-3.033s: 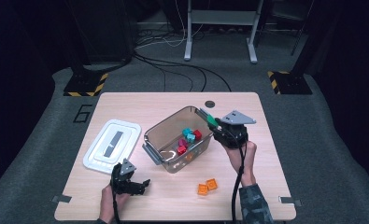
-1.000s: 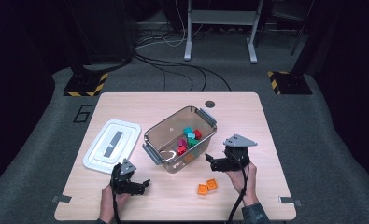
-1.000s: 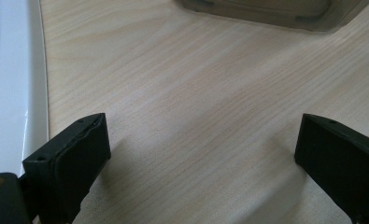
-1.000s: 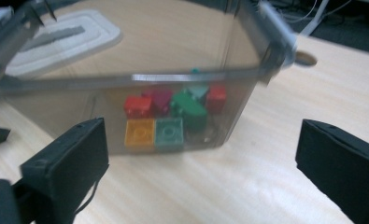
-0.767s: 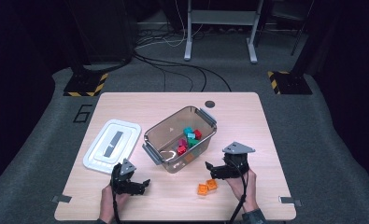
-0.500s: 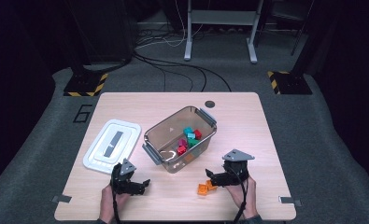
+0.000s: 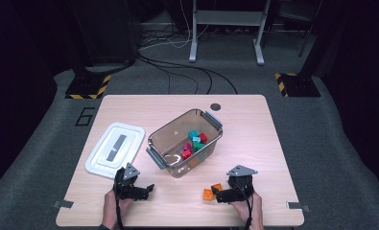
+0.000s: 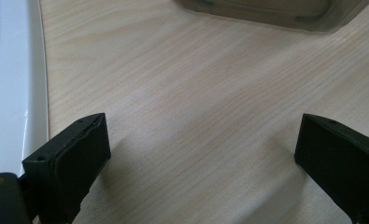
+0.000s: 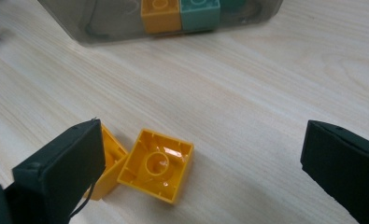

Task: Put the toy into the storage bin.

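Most of the bricks already sit inside the clear bin [image 7: 184, 143] at the middle of the table [image 7: 254, 124]: teal, red, magenta and green ones show in the high view, and an orange and a teal brick press against its near wall in the right gripper view. What is left, by the look of it, is the pair of orange bricks [image 9: 156, 164] lying on the wood near the table's near edge, right of centre, just apart from the bin. The right gripper [image 7: 225, 192] is low over them with its jaws spread wide and holding nothing; one brick lies hollow side up between the jaws, while the second is partly hidden behind the left jaw, so whether it touches that jaw is hard to say. The left gripper [image 7: 141, 189] rests at the near left, jaws likewise wide and empty over bare wood, just beside the white lid [image 7: 114, 149], which lies flat to the left of the bin. So the sorting seems nearly finished: two bricks to lift in, then likely the lid to fit.
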`<state>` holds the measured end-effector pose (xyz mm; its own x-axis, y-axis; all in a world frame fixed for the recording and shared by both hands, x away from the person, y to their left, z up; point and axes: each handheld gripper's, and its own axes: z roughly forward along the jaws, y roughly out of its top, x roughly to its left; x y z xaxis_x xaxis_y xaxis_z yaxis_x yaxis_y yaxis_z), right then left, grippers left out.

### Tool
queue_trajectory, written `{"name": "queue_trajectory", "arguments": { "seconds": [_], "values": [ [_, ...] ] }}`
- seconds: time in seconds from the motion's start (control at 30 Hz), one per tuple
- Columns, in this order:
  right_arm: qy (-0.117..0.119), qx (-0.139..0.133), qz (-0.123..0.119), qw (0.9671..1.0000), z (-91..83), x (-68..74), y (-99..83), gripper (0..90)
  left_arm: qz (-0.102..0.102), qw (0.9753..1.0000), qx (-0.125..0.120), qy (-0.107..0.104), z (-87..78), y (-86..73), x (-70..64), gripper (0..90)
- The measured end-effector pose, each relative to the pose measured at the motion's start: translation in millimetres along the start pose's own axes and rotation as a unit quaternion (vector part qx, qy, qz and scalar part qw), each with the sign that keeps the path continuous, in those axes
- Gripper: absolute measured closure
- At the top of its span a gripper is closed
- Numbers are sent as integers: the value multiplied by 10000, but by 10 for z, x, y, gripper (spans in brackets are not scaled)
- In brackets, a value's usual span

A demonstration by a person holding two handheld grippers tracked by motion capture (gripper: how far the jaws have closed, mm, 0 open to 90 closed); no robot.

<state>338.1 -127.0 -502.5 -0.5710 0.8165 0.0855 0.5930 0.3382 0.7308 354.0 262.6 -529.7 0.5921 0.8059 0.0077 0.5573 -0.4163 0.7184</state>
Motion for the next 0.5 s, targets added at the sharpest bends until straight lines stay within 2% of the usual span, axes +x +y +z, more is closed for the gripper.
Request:
{"name": "queue_trajectory", "arguments": {
  "seconds": [0.3, 0.5],
  "values": [
    [-245, 169, -53, 9995, 63, -46, -48, 0, 1, 10000, -1, 0, 0, 0, 0, 32],
    [-391, 214, 41, 9990, 89, -119, -66, 1, 1, 10000, -2, 1, 0, 0, 0, 32]
  ]
}}
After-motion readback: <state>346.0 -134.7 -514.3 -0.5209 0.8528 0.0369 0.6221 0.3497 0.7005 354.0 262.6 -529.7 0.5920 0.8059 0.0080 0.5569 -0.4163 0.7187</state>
